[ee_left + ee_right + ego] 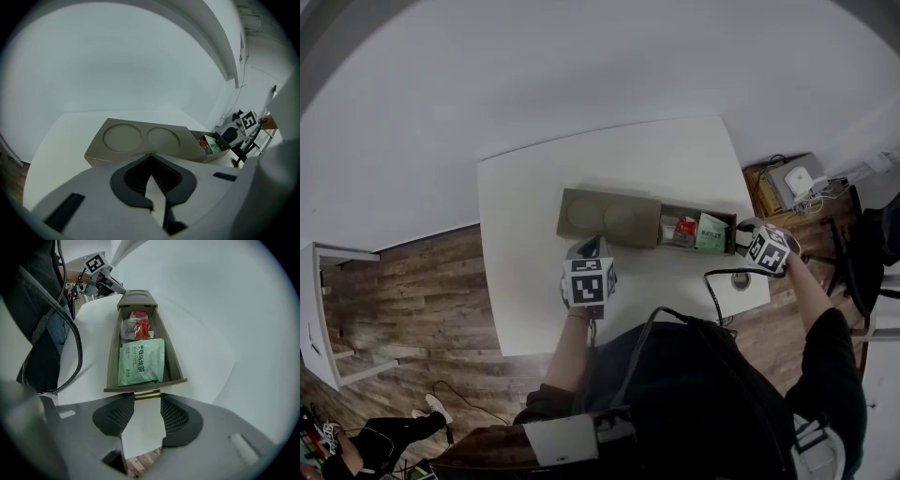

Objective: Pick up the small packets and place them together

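Note:
A tan drawer box [609, 217] lies on the white table [525, 281], its drawer [111, 357] pulled out to the right. Inside the drawer lie a green packet [140, 361] and small red-and-white packets [136, 328]; the head view shows the same green packet [711, 232]. My right gripper [147, 401] is at the drawer's outer end, jaws closed on its brass handle [147, 394]. My left gripper [150, 161] sits at the near edge of the box casing [140, 140], fingertips together with nothing between them. In the head view it is the left gripper [586, 251] in front of the casing.
A black cable [717, 281] and a small round object [741, 279] lie on the table near its right front corner. A low stand with a white device [797, 180] is beyond the table's right edge. Wooden floor surrounds the table.

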`<state>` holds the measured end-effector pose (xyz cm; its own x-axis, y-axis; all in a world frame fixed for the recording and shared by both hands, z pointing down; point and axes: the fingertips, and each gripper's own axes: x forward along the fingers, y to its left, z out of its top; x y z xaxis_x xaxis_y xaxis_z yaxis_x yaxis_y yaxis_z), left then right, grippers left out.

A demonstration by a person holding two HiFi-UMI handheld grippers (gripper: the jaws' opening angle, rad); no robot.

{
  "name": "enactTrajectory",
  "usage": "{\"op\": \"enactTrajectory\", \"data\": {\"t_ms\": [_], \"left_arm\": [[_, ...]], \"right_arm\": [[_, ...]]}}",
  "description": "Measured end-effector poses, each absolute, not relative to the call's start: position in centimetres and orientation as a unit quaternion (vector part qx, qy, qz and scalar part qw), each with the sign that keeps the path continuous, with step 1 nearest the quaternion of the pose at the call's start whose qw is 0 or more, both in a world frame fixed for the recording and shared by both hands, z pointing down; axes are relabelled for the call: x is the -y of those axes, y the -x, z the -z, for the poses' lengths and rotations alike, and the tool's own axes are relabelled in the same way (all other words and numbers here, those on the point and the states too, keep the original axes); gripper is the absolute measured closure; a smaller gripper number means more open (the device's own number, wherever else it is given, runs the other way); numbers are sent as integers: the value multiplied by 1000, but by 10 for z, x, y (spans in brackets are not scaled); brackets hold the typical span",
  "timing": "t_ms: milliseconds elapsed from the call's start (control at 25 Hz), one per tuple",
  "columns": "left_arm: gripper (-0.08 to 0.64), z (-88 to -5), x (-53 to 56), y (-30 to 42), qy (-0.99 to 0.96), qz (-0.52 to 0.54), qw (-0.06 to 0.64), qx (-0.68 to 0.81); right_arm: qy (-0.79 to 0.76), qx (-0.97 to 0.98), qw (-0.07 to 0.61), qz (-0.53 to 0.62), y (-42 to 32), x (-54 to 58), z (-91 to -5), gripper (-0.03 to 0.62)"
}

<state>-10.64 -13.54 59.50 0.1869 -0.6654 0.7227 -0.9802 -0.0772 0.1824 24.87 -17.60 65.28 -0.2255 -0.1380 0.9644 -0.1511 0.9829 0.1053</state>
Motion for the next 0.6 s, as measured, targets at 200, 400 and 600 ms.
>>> {"op": "enactTrajectory", "data": {"t_ms": [200,400,600], "left_arm": [[563,-593,136,108,-694,-234,333,594],[563,-594,135,107,-695,-224,339,593],[563,-594,135,108,-695,-224,337,595]], "right_arm": [[-110,787,606,-30,-249,176,-649,412],[-135,809,568,-66,-251,184,-617,390],[-120,854,506,-23,-202,203,-569,390]]}}
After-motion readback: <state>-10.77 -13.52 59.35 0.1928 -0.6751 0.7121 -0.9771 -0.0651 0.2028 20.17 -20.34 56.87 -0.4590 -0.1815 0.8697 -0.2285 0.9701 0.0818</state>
